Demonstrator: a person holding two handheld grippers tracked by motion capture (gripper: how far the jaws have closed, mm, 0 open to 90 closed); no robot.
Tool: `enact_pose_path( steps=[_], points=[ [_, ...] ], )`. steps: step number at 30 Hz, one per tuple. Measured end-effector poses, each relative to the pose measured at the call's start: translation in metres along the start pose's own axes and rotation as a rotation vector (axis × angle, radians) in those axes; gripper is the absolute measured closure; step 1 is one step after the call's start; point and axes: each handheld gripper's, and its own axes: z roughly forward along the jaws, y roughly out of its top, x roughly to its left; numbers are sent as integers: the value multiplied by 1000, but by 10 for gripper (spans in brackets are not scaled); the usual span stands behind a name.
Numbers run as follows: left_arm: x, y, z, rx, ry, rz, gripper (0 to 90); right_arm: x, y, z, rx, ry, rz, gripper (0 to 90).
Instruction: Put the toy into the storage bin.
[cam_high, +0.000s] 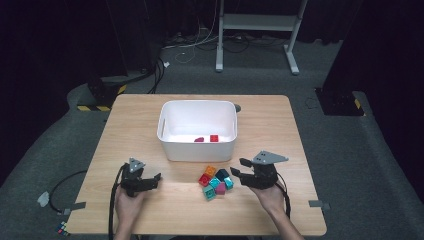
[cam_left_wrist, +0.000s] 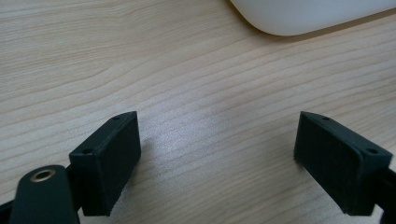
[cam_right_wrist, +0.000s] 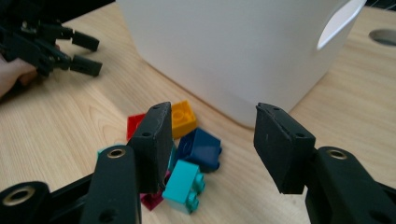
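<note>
Your right gripper (cam_high: 237, 168) hovers released beside the bricks (cam_high: 216, 182), lower centre of the frame; your left gripper (cam_high: 158, 178) sits released over bare table (cam_high: 280, 125).

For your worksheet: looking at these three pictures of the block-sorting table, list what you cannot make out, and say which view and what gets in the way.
- Block pile, right gripper view: the right gripper has its near jaw across the red and magenta blocks.
- White bin, right gripper view: its wall hides the contents.
- Two red pieces inside the bin, high view: too small to tell their shapes.
- Bin, left gripper view: cut off by the top edge beyond the left gripper.
</note>
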Motion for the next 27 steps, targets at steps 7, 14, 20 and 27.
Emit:
enact_pose_path(
  steps=[7,14,20,27],
  points=[
    [0,0,0,0,0,0,147,5,-22,15,45,1,6,470],
    [0,0,0,1,0,1,147,10,-34,27,76,6,16,471],
    [0,0,0,0,0,1,147,13,-39,33,88,3,20,472],
    [0,0,0,0,0,0,147,12,-40,36,104,-11,16,476]
  ],
)
